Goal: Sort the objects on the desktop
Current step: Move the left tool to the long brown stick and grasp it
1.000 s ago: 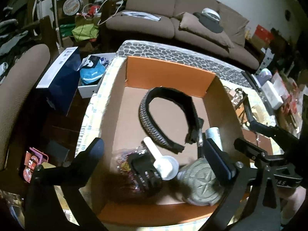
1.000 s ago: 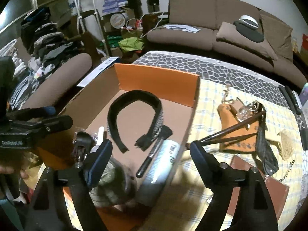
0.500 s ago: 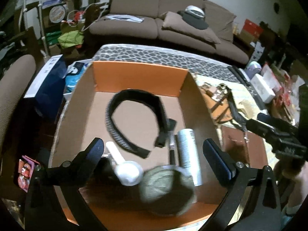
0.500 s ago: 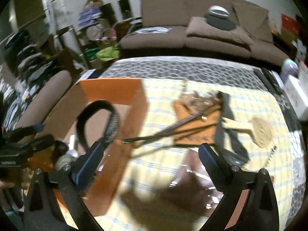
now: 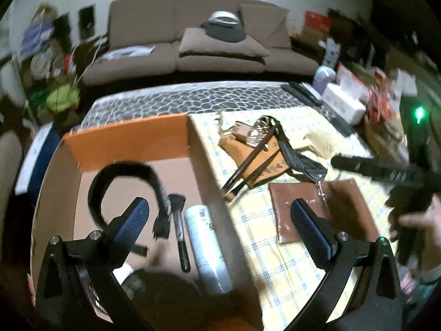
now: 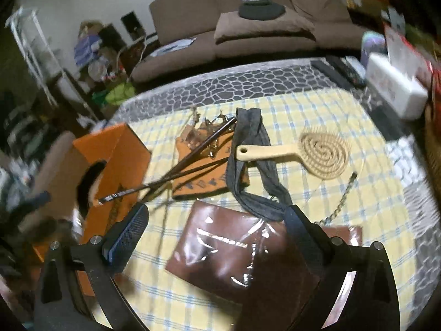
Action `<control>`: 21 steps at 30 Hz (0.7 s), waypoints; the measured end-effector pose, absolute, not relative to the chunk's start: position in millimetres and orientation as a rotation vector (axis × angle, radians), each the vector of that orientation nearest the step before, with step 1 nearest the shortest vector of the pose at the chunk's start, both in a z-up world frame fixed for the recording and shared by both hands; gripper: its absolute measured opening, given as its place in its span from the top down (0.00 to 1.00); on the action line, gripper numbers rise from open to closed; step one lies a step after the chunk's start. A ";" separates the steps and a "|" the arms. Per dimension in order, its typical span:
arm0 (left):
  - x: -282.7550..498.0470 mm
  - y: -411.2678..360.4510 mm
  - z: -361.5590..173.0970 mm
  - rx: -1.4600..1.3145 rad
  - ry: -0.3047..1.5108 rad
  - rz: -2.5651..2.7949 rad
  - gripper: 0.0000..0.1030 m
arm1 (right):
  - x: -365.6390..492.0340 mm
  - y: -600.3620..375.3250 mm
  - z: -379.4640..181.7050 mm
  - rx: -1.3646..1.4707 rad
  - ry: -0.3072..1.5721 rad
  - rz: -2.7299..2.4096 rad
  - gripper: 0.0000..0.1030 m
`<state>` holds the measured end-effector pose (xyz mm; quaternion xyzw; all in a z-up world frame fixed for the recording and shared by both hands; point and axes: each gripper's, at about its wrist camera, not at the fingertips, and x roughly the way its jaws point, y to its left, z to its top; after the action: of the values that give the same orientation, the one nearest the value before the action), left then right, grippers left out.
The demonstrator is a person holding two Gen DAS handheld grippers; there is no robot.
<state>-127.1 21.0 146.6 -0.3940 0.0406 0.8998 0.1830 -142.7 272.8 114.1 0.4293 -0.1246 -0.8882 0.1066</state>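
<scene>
Cardboard, orange-rimmed box (image 5: 129, 140) anchors everything. Only the left wrist view shows inside it: a black curved headband (image 5: 121, 173), white cylinder (image 5: 206, 251) and black brush (image 5: 179, 231). Right of the box, only the right view shows the round wooden hairbrush (image 6: 322, 154). Left gripper (image 5: 220, 229) and right gripper (image 6: 217, 234) gape wide, holding nothing.

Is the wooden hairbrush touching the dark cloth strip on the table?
Touching. The right wrist view shows the hairbrush handle lying across the cloth strip, with no gap between them.
</scene>
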 end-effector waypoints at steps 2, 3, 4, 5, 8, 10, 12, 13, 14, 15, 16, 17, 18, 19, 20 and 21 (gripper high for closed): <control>-127.5 37.9 144.0 -1.098 0.216 2.528 0.01 | -144.1 282.8 112.7 1.256 -0.479 -2.577 0.03; -127.7 44.5 142.7 -1.098 0.238 2.519 0.02 | -144.5 287.6 112.0 1.257 -0.526 -2.560 0.03; -128.0 50.6 141.1 -1.099 0.252 2.506 0.04 | -144.8 291.3 111.7 1.257 -0.559 -2.550 0.03; -127.7 57.8 138.9 -1.104 0.262 2.491 0.05 | -145.1 293.1 112.1 1.257 -0.575 -2.546 0.03; -128.0 77.1 134.1 -1.111 0.339 2.465 0.05 | -146.1 295.7 112.2 1.252 -0.626 -2.521 0.04; -131.6 88.7 130.4 -1.117 0.419 2.461 0.06 | -147.2 296.3 111.2 1.245 -0.679 -2.479 0.07; -138.3 102.4 125.6 -1.127 0.509 2.434 0.10 | -148.5 294.4 108.1 1.249 -0.729 -2.432 0.08; -143.2 109.5 122.1 -1.141 0.568 2.415 0.11 | -149.4 293.3 106.5 1.255 -0.746 -2.415 0.09; -148.0 117.1 118.3 -1.156 0.624 2.397 0.13 | -150.3 291.6 105.0 1.262 -0.760 -2.397 0.09; -154.1 124.9 113.2 -1.185 0.696 2.367 0.16 | -151.2 290.4 103.6 1.269 -0.766 -2.388 0.09; -157.6 129.3 109.5 -1.202 0.748 2.348 0.19 | -151.7 290.1 103.0 1.275 -0.770 -2.384 0.10; -161.4 134.9 104.4 -1.219 0.807 2.327 0.22 | -152.3 290.4 102.6 1.279 -0.779 -2.380 0.10; -166.2 140.8 99.6 -1.241 0.867 2.300 0.27 | -152.7 291.8 102.0 1.280 -0.789 -2.378 0.10; -169.3 143.5 96.1 -1.253 0.900 2.284 0.31 | -153.0 293.5 101.4 1.278 -0.805 -2.376 0.10; -172.1 145.1 92.9 -1.268 0.927 2.270 0.32 | -153.4 295.6 101.5 1.275 -0.823 -2.373 0.10; -176.5 147.9 89.7 -1.286 0.957 2.259 0.39 | -153.5 297.1 101.8 1.272 -0.834 -2.371 0.10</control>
<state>-176.5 147.9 89.7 -0.4563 0.3396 0.8015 0.1847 -153.5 297.1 101.8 0.4457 -0.2920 -0.8307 0.1614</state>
